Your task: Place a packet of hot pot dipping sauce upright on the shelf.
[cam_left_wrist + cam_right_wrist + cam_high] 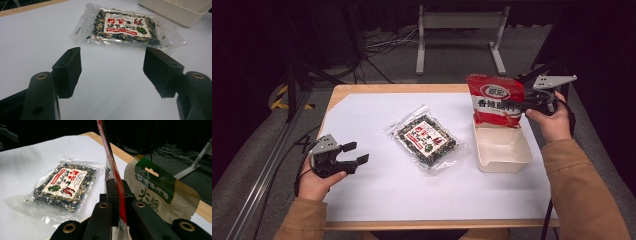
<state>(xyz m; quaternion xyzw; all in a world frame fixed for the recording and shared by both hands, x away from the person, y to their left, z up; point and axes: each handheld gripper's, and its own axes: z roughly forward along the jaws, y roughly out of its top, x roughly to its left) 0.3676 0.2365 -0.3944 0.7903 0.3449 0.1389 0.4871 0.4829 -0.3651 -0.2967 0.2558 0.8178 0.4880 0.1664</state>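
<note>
A red snack bag [493,100] hangs upright over the far end of a cream box [503,150] at the table's right. My right gripper [511,106] is shut on the bag's right edge. In the right gripper view the jaws [118,188] pinch the thin red bag [113,170] edge-on. A clear packet of dark dried food with a red and white label [427,139] lies flat at mid-table. My left gripper [357,152] rests low at the left, open, with nothing between its jaws. In the left gripper view [112,72] the clear packet [125,27] lies ahead of it.
White paper [377,190] covers the wooden table. A brown paper bag with a green band [160,195] stands just behind the red bag in the right gripper view. The cream box's wall [175,11] lies beyond the clear packet. Cables and a metal stand [459,30] sit on the floor behind.
</note>
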